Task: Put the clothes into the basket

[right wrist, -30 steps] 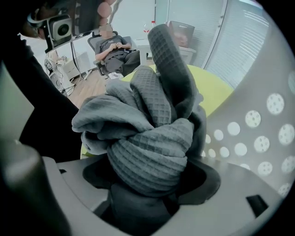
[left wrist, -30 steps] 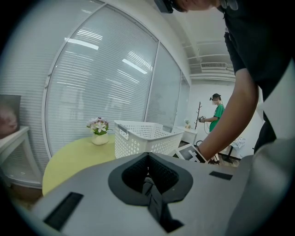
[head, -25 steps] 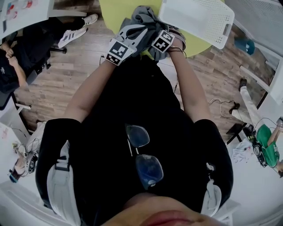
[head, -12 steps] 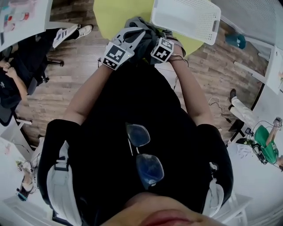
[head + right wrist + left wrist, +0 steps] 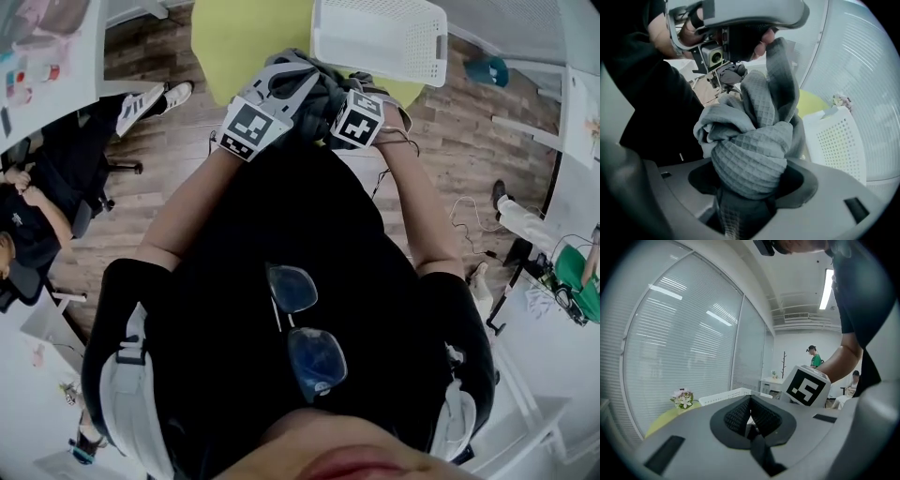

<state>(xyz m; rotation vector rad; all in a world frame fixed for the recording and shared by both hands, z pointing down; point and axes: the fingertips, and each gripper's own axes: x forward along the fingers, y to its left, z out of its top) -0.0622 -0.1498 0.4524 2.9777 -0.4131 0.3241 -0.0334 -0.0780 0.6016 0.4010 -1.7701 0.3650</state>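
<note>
A grey waffle-knit garment (image 5: 319, 86) hangs bunched between my two grippers, in front of my chest and above the yellow-green table (image 5: 242, 47). My left gripper (image 5: 302, 69) is shut on its upper end; in the right gripper view that end of the garment (image 5: 780, 70) runs up into the left gripper (image 5: 740, 28). My right gripper (image 5: 341, 94) points steeply down, and a thick wad of the garment (image 5: 752, 150) fills its jaws. The white perforated basket (image 5: 380, 37) stands on the table just beyond both grippers.
A small flower bunch (image 5: 683, 398) sits on the table near the basket (image 5: 724, 396). One person sits at the left (image 5: 37, 206), feet out toward the table. Another, in green (image 5: 814, 357), stands far off. Cables lie on the wooden floor (image 5: 469, 220) to my right.
Both grippers have risen together with the garment, which has come up off the table. In the head view the grippers now sit closer to the basket.
</note>
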